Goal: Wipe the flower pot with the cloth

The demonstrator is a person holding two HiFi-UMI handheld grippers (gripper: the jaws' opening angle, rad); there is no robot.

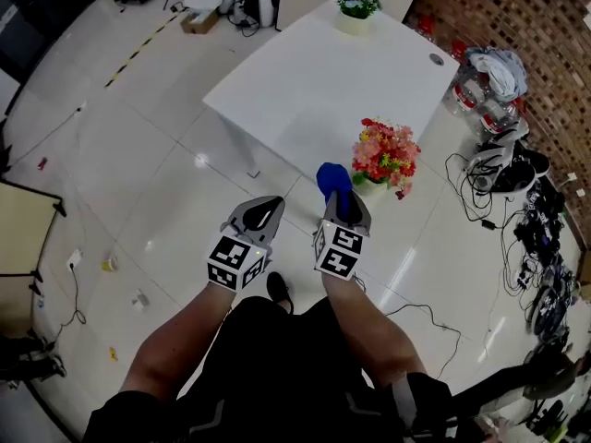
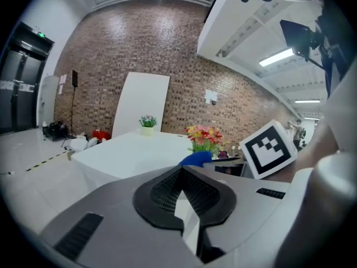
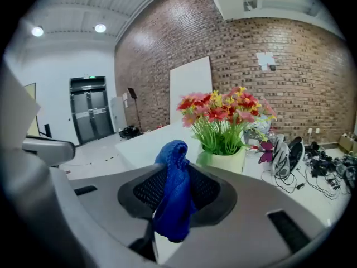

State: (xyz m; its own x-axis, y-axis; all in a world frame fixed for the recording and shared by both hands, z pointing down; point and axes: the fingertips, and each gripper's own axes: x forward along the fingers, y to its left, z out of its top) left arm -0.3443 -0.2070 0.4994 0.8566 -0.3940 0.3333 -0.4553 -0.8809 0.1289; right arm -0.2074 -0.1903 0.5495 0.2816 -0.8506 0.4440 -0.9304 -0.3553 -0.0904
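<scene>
A pale green flower pot (image 1: 372, 185) (image 3: 225, 161) with red, pink and yellow flowers (image 1: 386, 151) stands at the near corner of the white table (image 1: 314, 81). My right gripper (image 1: 340, 201) (image 3: 174, 175) is shut on a blue cloth (image 1: 333, 179) (image 3: 174, 191), which bunches up between its jaws just left of the pot. My left gripper (image 1: 263, 212) (image 2: 179, 182) hovers beside it over the floor, jaws closed on nothing. The left gripper view shows the flowers (image 2: 204, 135) and cloth (image 2: 195, 158) beyond its jaws.
A second small pot with green and white flowers (image 1: 355, 7) (image 2: 147, 124) sits at the table's far edge. Cables, bags and gear (image 1: 512, 169) litter the floor to the right by the brick wall. A white board (image 2: 140, 102) leans on the wall behind the table.
</scene>
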